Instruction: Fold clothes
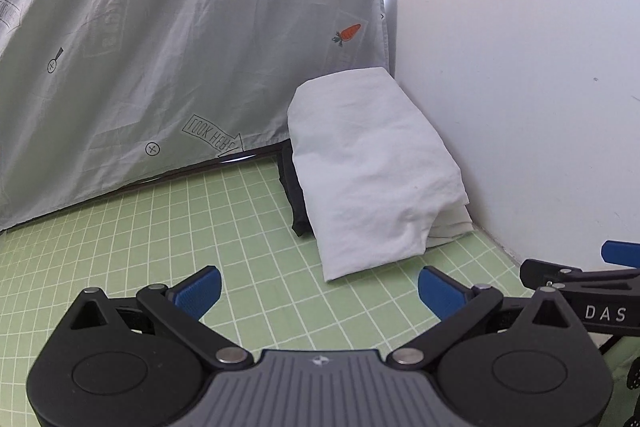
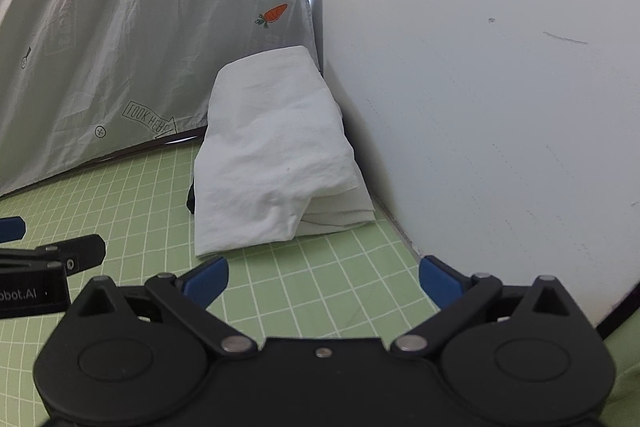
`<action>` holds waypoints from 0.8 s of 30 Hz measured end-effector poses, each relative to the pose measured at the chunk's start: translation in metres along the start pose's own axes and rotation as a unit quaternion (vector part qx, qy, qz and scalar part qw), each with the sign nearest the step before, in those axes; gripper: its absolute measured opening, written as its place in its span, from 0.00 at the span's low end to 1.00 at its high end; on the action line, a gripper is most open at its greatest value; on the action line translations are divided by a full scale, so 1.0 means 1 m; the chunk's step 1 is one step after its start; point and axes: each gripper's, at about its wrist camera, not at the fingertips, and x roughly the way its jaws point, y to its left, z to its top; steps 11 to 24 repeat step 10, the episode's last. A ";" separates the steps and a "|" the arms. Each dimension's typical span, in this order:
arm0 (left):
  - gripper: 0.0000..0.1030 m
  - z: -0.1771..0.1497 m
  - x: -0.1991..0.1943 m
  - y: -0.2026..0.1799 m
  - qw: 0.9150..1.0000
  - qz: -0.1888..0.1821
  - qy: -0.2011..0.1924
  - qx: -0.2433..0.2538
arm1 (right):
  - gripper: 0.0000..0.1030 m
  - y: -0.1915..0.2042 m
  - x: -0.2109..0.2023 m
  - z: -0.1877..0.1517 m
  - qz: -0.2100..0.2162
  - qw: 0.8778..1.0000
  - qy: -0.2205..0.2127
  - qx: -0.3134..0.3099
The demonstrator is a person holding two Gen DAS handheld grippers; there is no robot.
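A folded white cloth (image 1: 368,167) lies on top of a stack in the far right corner of the green grid mat (image 1: 180,247), against the wall. A dark garment (image 1: 294,195) shows under its left edge and another white layer (image 1: 448,227) under its right. My left gripper (image 1: 320,293) is open and empty, just short of the stack. The right gripper (image 1: 580,267) shows at the right edge. In the right wrist view the white cloth (image 2: 272,155) sits ahead of my right gripper (image 2: 324,279), which is open and empty. The left gripper (image 2: 48,251) shows at the left.
A grey sheet printed with carrots (image 1: 160,47) hangs as a backdrop behind the mat. A white wall (image 1: 520,67) bounds the mat on the right. The green mat (image 2: 120,211) stretches to the left of the stack.
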 end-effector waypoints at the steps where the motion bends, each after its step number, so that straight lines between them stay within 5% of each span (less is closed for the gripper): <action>1: 1.00 -0.001 -0.001 0.000 1.000 -0.001 0.000 0.001 | 1.00 0.000 -0.002 -0.001 -0.001 1.000 -0.001 0.000; 24: 1.00 0.002 -0.003 -0.003 1.000 -0.007 -0.005 0.004 | 1.00 -0.001 -0.005 -0.001 -0.003 1.000 -0.005 0.001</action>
